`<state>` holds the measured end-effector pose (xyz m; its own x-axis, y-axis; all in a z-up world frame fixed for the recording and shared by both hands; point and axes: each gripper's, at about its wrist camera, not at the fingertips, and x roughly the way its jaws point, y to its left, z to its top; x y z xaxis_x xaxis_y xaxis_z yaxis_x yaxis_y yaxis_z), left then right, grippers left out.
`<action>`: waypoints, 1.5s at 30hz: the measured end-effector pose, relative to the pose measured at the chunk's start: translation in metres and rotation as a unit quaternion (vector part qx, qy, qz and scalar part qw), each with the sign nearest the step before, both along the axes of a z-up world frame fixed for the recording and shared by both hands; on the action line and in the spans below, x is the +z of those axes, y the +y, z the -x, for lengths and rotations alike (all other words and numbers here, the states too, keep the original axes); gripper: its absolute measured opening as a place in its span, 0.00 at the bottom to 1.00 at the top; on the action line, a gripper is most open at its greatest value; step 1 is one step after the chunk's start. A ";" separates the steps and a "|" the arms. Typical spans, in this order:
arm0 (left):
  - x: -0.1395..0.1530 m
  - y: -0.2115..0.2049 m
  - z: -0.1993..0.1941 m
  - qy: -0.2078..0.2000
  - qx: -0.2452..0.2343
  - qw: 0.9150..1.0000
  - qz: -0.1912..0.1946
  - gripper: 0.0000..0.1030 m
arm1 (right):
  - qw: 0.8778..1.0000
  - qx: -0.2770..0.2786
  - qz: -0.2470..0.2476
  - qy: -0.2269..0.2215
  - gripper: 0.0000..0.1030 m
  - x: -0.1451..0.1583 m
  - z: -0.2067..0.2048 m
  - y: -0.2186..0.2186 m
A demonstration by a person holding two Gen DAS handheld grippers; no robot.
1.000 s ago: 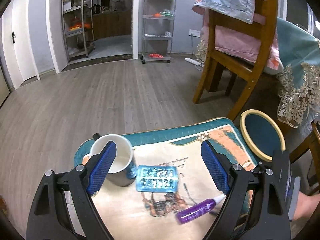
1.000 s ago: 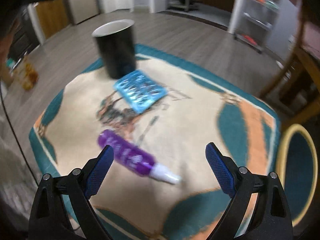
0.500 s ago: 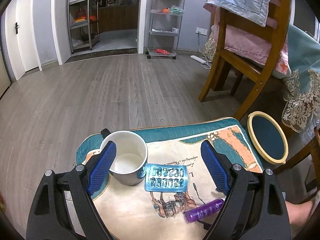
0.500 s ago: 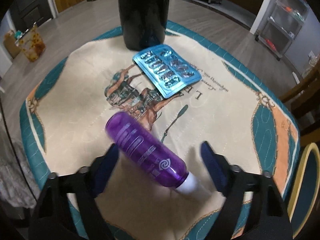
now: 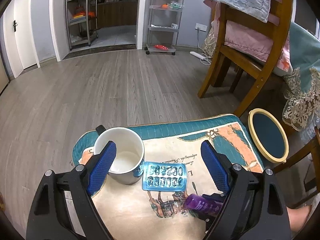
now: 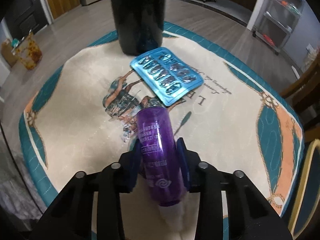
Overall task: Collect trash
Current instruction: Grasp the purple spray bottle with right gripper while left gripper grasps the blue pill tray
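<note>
- Purple bottle (image 6: 160, 156) lay on its side nearest the right wrist camera, its whitish cap end towards the lens, on the patterned mat (image 6: 80, 80).
- The right gripper (image 6: 160, 150) had just been closing, and its two blue pads sat against either flank of the bottle, clamped narrow around it.
- In the left wrist view the same bottle (image 5: 202, 204) showed at the lower right, partly hidden behind that gripper's right finger.
- The left gripper (image 5: 158, 167) hung above the mat with its fingers spread wide and nothing between them.
- Just beyond the bottle lay a blue blister pack (image 6: 167, 76), flat on the mat, its near corner close to the bottle's base.
- Behind the pack stood a dark mug (image 6: 140, 20) with a white inside, upright and just beside the pack.
- Off the mat's right edge, a round stool (image 5: 268, 138) with a yellow rim stood apart.
- Farther off stood a wooden chair (image 5: 246, 56) draped with pink and blue cloth, then a metal shelf cart (image 5: 163, 18) against the grey wall.
</note>
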<state>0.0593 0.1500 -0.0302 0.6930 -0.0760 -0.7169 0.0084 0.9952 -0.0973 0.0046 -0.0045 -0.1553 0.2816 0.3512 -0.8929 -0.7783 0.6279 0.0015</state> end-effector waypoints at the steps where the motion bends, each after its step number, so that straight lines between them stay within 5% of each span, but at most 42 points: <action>1: 0.000 -0.001 -0.001 0.000 0.000 1.000 0.000 0.82 | 1.000 -0.008 -0.007 0.006 0.34 0.003 -0.002 -0.005; 15: -0.055 -0.045 -0.012 0.075 -0.046 0.996 -0.035 0.82 | 0.978 -0.186 -0.095 0.017 0.33 0.049 -0.060 -0.099; 22: -0.113 -0.075 -0.025 0.157 -0.039 0.981 -0.102 0.82 | 0.971 -0.208 -0.117 0.019 0.33 0.056 -0.065 -0.122; 32: -0.152 -0.112 -0.044 0.185 -0.065 0.959 -0.207 0.82 | 0.966 -0.216 -0.137 0.020 0.33 0.063 -0.071 -0.138; 35: -0.155 -0.106 -0.051 0.194 -0.048 0.960 -0.198 0.80 | 0.966 -0.216 -0.143 0.017 0.33 0.066 -0.073 -0.144; 37: -0.153 -0.104 -0.053 0.194 -0.042 0.960 -0.196 0.72 | 0.965 -0.217 -0.147 0.017 0.33 0.068 -0.074 -0.148; 40: -0.151 -0.102 -0.054 0.196 -0.037 0.958 -0.205 0.44 | 0.963 -0.219 -0.153 0.013 0.33 0.072 -0.075 -0.153; 42: -0.148 -0.101 -0.055 0.197 -0.047 0.957 -0.207 0.39 | 0.962 -0.220 -0.159 0.012 0.32 0.076 -0.075 -0.156; 45: -0.131 -0.106 -0.049 0.172 -0.060 0.960 -0.212 0.14 | 0.962 -0.216 -0.165 0.006 0.32 0.083 -0.073 -0.157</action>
<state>0.1081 0.0445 -0.1616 0.4142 0.2091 -0.8858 0.1652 0.9398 0.2991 0.0781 -0.1613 -0.0727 0.4547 0.4686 -0.7574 -0.4441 0.8564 0.2632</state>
